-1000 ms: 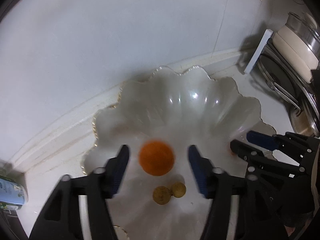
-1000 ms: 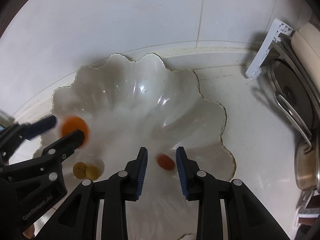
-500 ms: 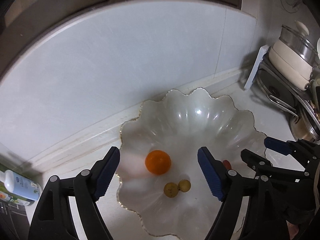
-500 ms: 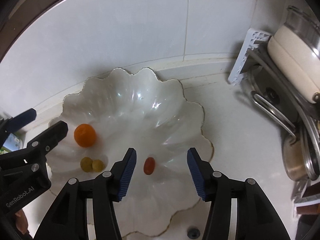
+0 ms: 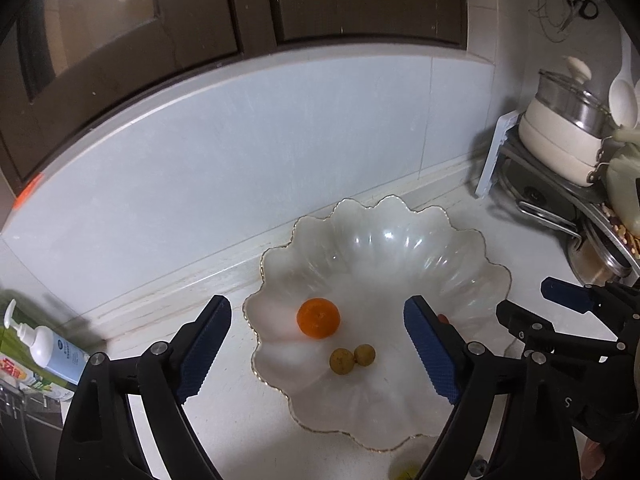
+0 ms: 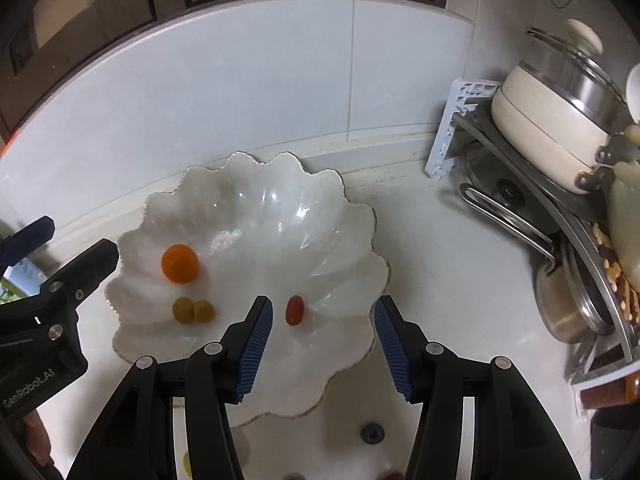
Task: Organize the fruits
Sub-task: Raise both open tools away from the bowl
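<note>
So the bowl [image 6: 256,216] sits on the counter [image 6: 440,280] right against the back wall. Inside it: orange [image 6: 179,263] on the left, two small fruits [image 6: 193,310] just in front, tomato [image 6: 295,310] further right. Pot rack [image 6: 560,200] stands off right.

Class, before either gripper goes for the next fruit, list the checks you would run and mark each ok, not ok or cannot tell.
1. Left gripper empty: ok, jaws opening, nothing between them.
2. Right gripper empty: ok, open.
3. Orange, two small yellow-green fruits and red fruit lie inside the scalloped bowl: ok.
4. Fruit settled, not rolling: cannot tell.
5. More fruit waiting on the counter: cannot tell; small round shapes at the right view's bottom edge are cut off.
6. Both grippers clear of the bowl rim: ok.
</note>
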`<state>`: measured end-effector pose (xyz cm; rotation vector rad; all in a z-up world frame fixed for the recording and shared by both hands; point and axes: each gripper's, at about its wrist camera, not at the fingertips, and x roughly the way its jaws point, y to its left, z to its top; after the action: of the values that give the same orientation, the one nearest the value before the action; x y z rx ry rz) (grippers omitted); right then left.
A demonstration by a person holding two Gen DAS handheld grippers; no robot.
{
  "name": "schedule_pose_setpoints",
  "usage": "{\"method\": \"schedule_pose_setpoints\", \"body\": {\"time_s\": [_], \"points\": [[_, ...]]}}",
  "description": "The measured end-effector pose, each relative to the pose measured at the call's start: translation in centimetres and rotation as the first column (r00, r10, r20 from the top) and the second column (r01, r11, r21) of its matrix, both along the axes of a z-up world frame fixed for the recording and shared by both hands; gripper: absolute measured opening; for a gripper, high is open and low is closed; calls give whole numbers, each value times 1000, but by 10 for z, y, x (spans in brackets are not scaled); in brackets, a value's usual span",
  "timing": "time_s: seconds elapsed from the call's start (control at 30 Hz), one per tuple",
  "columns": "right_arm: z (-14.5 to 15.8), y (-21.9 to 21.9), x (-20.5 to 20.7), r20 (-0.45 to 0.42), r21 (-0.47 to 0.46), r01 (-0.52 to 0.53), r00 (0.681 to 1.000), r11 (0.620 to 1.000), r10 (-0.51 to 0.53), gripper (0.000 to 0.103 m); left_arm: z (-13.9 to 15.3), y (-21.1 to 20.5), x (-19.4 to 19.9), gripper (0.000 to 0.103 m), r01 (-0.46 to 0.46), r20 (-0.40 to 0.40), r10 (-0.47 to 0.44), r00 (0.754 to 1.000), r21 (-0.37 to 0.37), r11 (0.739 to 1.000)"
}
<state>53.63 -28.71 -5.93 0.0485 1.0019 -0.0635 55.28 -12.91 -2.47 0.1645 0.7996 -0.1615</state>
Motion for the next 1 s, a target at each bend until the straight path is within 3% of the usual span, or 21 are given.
{"method": "schedule_pose_setpoints", "body": {"time_s": [0.1,0.83,1.0], "points": [[8,0,-12,32,-5,3,999,1000,-3,60,6,3,-10,89,6,12,-6,1000,-22,1000],[68,0,-92,234,-7,47,971,999,-44,60,56,12,-90,89,79,187,-63,980,-76,994],[78,-1,-111,267,5,64,962,998,-63,60,62,17,-105,89,98,196,-78,978,-99,990]]}}
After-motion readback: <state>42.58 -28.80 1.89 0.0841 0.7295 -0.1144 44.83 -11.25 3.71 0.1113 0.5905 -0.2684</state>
